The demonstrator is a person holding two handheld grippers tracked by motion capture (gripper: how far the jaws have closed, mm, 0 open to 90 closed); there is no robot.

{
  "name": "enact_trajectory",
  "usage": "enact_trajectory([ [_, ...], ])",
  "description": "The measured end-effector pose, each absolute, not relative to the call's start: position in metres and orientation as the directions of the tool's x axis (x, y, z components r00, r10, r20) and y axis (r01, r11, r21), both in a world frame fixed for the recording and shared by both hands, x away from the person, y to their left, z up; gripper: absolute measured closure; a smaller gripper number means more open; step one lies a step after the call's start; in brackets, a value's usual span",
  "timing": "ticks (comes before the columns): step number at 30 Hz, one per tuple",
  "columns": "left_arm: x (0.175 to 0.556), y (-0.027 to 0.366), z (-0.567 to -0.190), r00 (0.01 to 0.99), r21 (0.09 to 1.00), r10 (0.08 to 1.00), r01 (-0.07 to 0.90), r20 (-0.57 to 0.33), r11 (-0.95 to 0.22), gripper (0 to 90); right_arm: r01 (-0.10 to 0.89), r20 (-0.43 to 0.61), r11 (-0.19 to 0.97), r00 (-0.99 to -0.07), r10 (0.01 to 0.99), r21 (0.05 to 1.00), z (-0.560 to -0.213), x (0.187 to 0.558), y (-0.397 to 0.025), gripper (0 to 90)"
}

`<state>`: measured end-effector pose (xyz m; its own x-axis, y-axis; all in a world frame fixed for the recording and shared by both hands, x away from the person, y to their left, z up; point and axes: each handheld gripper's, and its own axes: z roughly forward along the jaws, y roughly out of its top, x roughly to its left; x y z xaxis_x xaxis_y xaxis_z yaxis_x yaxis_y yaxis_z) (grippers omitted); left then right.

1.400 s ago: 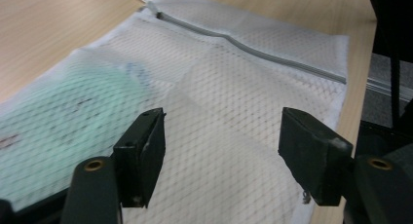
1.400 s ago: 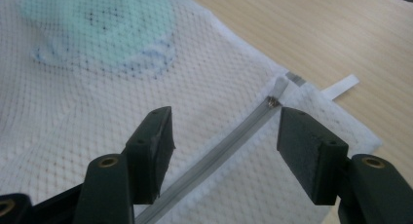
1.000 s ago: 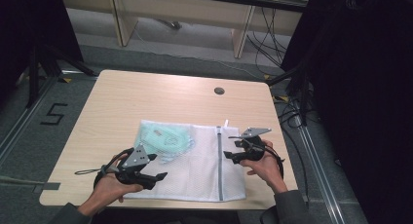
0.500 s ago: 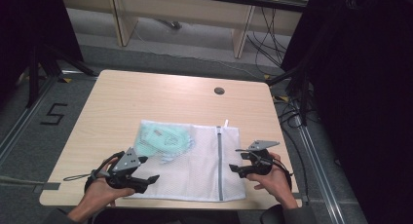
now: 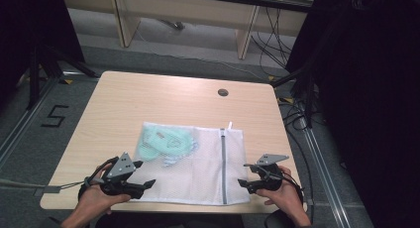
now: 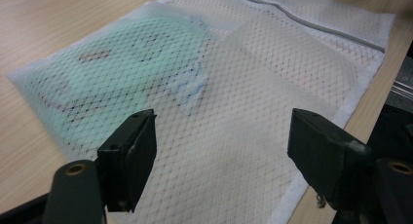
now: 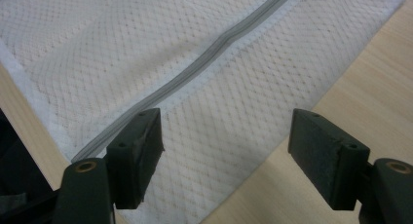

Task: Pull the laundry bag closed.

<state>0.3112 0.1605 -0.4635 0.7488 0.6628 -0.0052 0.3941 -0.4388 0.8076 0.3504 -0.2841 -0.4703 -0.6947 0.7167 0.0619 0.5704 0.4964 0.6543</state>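
A white mesh laundry bag (image 5: 198,166) lies flat on the wooden table (image 5: 148,99), near its front edge. Mint-green cloth (image 5: 161,141) shows through the mesh at the bag's left end (image 6: 122,63). A grey zipper (image 5: 223,163) runs across the bag near its right end (image 7: 209,63). My left gripper (image 5: 143,173) hovers open at the bag's front left corner, nothing between its jaws (image 6: 221,151). My right gripper (image 5: 242,176) is open at the front right corner, over the zipper end (image 7: 224,151).
A small dark round hole cover (image 5: 223,92) sits at the table's back right. Cables (image 5: 292,114) trail on the floor to the right. The table's front edge runs just under both hands. A "5" mark (image 5: 53,116) is on the floor at left.
Both grippers have drawn back toward the table's front edge and away from the bag's middle. The bag and green cloth lie as before.
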Motion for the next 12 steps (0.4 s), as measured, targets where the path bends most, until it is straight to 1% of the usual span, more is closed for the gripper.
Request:
enact_trajectory([
  [2, 0.3107, 0.1584, -0.4648, 0.747, 0.820, 0.664, 0.397, -0.027, -0.413, 26.1, 0.578, 0.066, 0.496, -0.692, 0.719, 0.648, -0.4709, 0.3497, -0.2848, 28.7],
  [4, 0.3113, 0.1588, -0.4644, 0.749, 0.814, 0.662, 0.397, -0.021, -0.424, 26.1, 0.570, 0.057, 0.500, -0.694, 0.718, 0.652, -0.4714, 0.3506, -0.2857, 28.4],
  [5, 0.3119, 0.1598, -0.4643, 0.755, 0.808, 0.656, 0.395, -0.015, -0.437, 26.1, 0.609, 0.084, 0.503, -0.684, 0.725, 0.614, -0.4674, 0.3489, -0.2863, 28.4],
  [7, 0.3118, 0.1595, -0.4647, 0.753, 0.809, 0.658, 0.394, -0.013, -0.435, 26.1, 0.582, 0.059, 0.510, -0.694, 0.718, 0.634, -0.4695, 0.3504, -0.2875, 28.4],
  [12, 0.3121, 0.1598, -0.4644, 0.753, 0.808, 0.658, 0.397, -0.016, -0.435, 26.1, 0.578, 0.057, 0.513, -0.697, 0.715, 0.634, -0.4697, 0.3506, -0.2875, 28.1],
])
